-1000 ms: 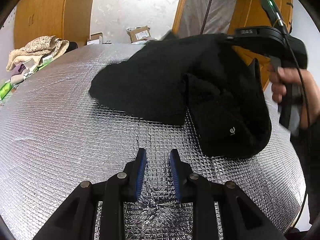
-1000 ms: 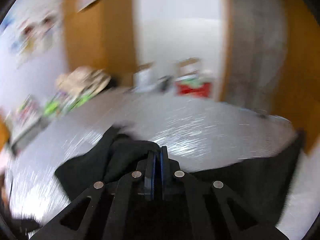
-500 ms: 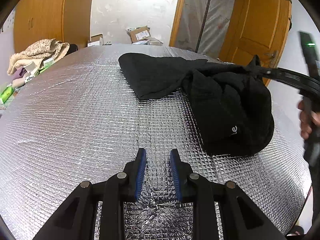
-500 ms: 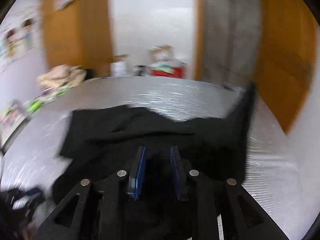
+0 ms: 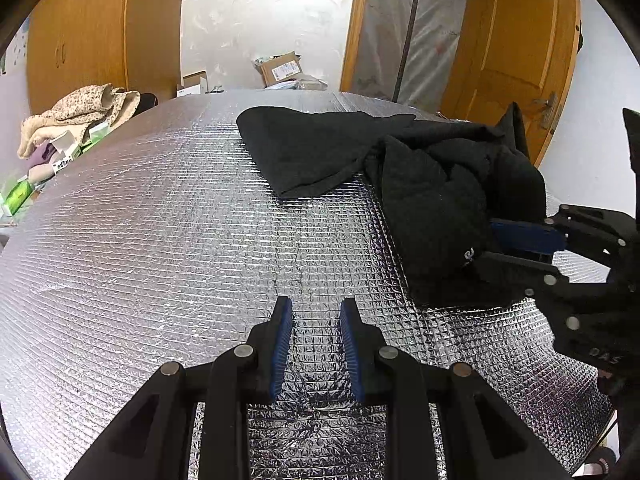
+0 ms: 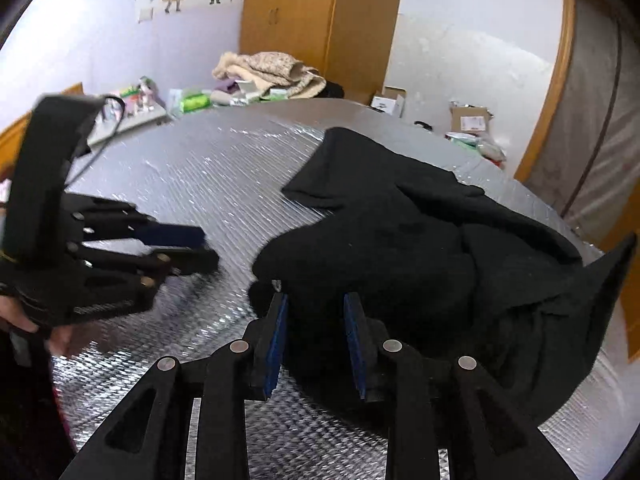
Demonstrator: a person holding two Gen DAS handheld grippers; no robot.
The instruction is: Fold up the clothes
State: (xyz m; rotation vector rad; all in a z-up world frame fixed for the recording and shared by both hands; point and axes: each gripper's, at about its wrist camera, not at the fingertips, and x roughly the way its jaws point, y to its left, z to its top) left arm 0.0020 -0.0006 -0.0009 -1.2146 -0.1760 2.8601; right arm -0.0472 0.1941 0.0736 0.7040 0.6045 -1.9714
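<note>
A black knitted garment (image 5: 432, 184) is seen lying crumpled on a table covered in silver quilted foil (image 5: 160, 240), toward its right and far side in the left wrist view; one flat part is spread toward the far middle, while the rest is bunched into a thick mound with deep folds, and a small white mark is visible on the near edge of the mound. A pointed corner of the cloth is raised at the far right. The left gripper (image 5: 316, 320) is held just above bare foil, its blue-padded fingers parted and nothing between them, well apart from the garment. The right gripper (image 6: 316, 312) is placed at the near edge of the mound, its jaws spread with dark fabric seen between and behind the pads; whether the cloth is touched cannot be told, and it is not clenched. Beyond the far edge of the table, open cardboard boxes (image 5: 280, 68) are seen with papers and packets inside them. A beige patterned blanket (image 5: 76, 116) is heaped at the far left among small packages.
</note>
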